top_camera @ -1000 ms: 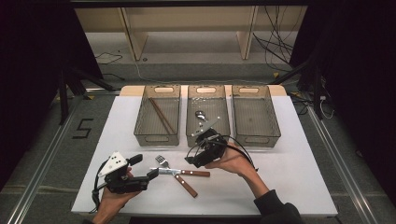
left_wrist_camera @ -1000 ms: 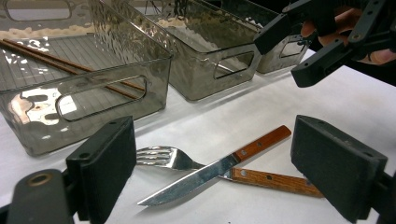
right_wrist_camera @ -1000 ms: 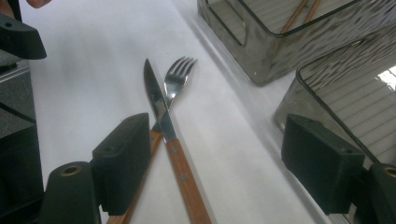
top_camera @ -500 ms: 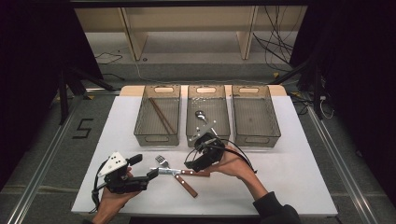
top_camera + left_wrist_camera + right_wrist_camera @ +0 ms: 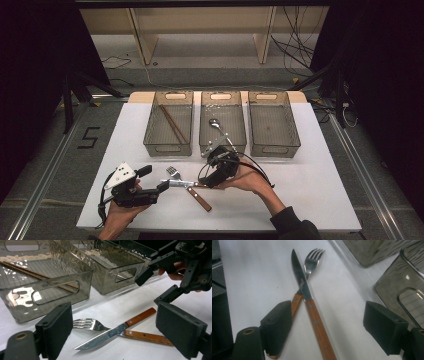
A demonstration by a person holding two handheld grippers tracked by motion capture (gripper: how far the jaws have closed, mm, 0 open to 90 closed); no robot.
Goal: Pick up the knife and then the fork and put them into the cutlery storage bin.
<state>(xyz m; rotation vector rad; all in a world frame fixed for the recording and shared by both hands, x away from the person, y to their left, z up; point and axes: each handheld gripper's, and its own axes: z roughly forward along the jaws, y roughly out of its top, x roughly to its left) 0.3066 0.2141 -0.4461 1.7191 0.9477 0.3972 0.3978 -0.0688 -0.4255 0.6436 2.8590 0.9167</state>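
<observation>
White table (image 5: 320,195): knife (image 5: 308,296) crossed over fork (image 5: 308,267); your right gripper (image 5: 218,172) hovers above their handles, jaws apart for grasping; left gripper (image 5: 150,192) also open, waiting nearby

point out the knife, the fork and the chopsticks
knife (image 5: 105,335), left gripper view, middle of the blade
fork (image 5: 312,257), right gripper view, base of the tines
chopsticks (image 5: 172,124), high view, mid-length, in the left bin
</observation>
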